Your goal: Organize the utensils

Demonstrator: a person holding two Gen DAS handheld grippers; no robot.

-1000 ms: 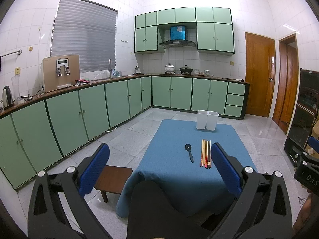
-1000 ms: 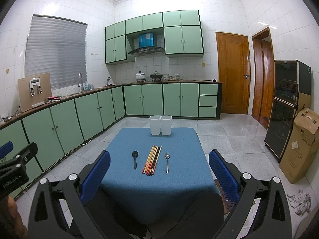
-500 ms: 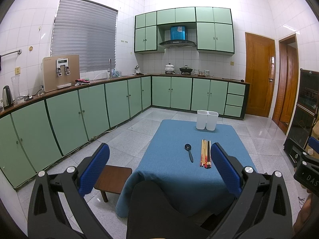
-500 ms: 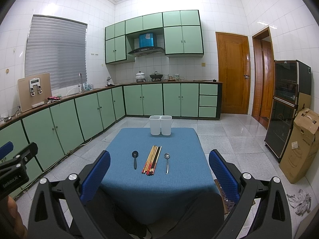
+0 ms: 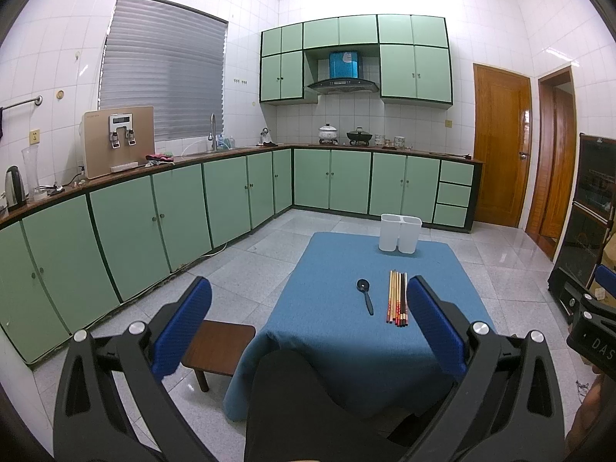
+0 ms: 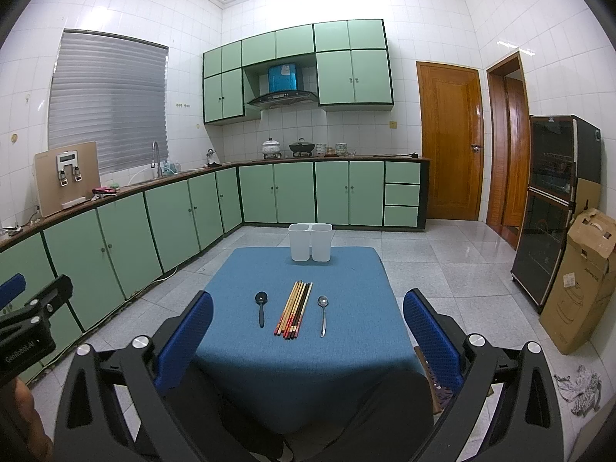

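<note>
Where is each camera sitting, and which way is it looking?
Left wrist: sits on the left gripper, facing the blue-clothed table from its left; blue-padded fingers and a dark knee show.
Right wrist: sits on the right gripper, facing the table squarely; its fingers and the left gripper show.
Both share the black spoon, the bundle of wooden chopsticks and the white two-compartment holder.

Matt blue cloth (image 6: 308, 369) covers the table; glossy metal spoon (image 6: 322, 313), seemingly plastic white holder (image 6: 310, 248).
</note>
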